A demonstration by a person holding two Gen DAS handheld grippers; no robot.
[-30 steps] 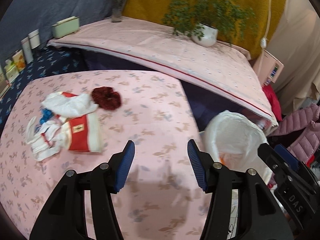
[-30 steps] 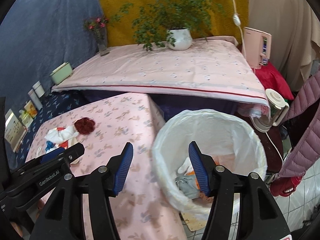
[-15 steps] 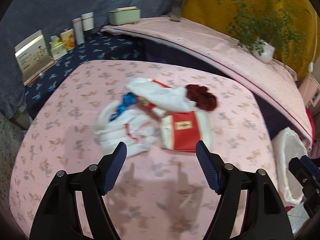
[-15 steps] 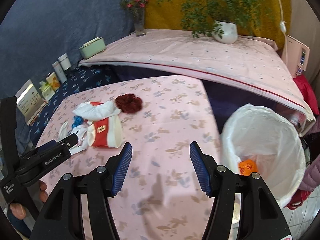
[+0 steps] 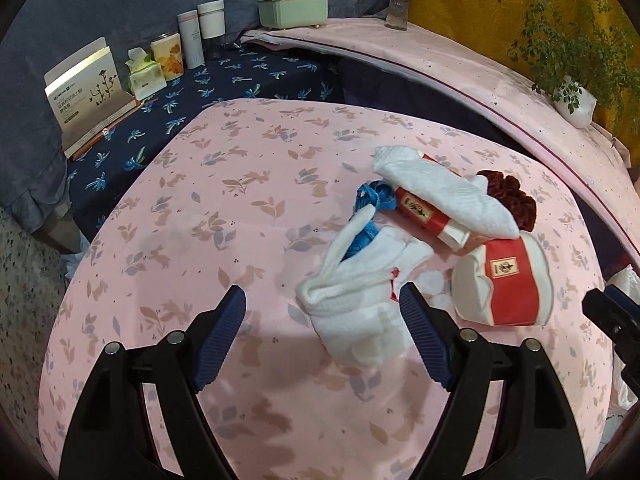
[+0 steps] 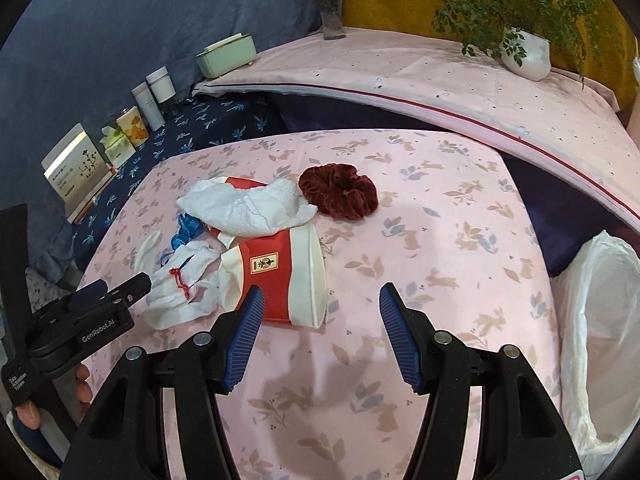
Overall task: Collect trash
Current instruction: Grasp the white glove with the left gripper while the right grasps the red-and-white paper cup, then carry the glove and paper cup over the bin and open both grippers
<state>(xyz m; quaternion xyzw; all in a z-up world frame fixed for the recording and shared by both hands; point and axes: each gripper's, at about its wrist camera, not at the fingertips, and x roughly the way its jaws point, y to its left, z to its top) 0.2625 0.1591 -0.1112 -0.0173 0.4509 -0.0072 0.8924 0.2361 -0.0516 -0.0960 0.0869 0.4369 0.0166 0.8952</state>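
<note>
While widening its jaws above the pink floral tablecloth [image 5: 240, 208], hangs released and empty: left gripper [image 5: 322, 336], nothing pressed between the blue pads, the nearest corner of a crumpled white cloth [image 5: 360, 304] lying in the gap beneath, untouched. Likewise unclenched and holding nothing: right gripper [image 6: 320, 328], poised over bare tablecloth just short of the near edge of a red-and-cream paper pack [image 6: 280, 276].

Clustered together on the tablecloth, the trash:
- crumpled white cloth, marked with a small red thread, nearest the left gripper;
- tangled blue ribbon [image 5: 370, 208], partly tucked under that cloth;
- red-and-cream paper pack with a small gold label, just right of the cloth;
- second red pack [image 5: 424, 216], mostly covered by a white textured tissue [image 5: 440, 192];
- dark red velvet scrunchie [image 6: 340, 190] at the far side of the pile, touching the tissue.

Off the table's right edge, lower down: white-lined bin [image 6: 600, 320], contents not visible from here.

Along the far shelf on dark blue cloth: printed card box [image 5: 84, 92], tissue pack [image 5: 144, 76], tin, two white cylinders, pale green box [image 5: 294, 10]. Further right: glass vase with flowers [image 6: 332, 8], potted plant [image 6: 524, 52].
</note>
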